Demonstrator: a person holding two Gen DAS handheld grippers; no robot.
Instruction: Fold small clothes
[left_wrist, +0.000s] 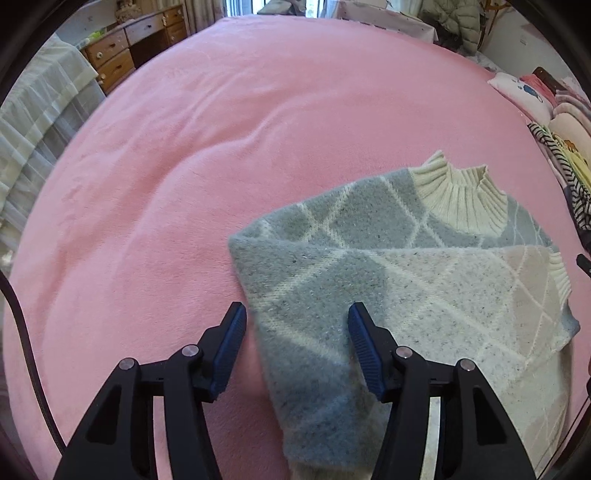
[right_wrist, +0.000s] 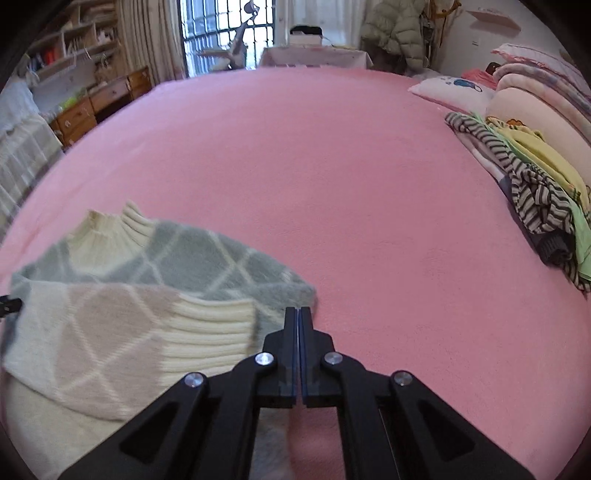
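The sweater (left_wrist: 388, 280) lies partly folded on the pink bed (left_wrist: 221, 147). The left gripper (left_wrist: 297, 332) hovers over its edge, jaws apart. The right gripper (right_wrist: 298, 314) sits beside the cuff (right_wrist: 210, 332), jaws together, empty.

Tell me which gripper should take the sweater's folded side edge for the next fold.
Left, probably. The left gripper is open and straddles the sweater edge. The right gripper is shut, apparently empty, at the far side.
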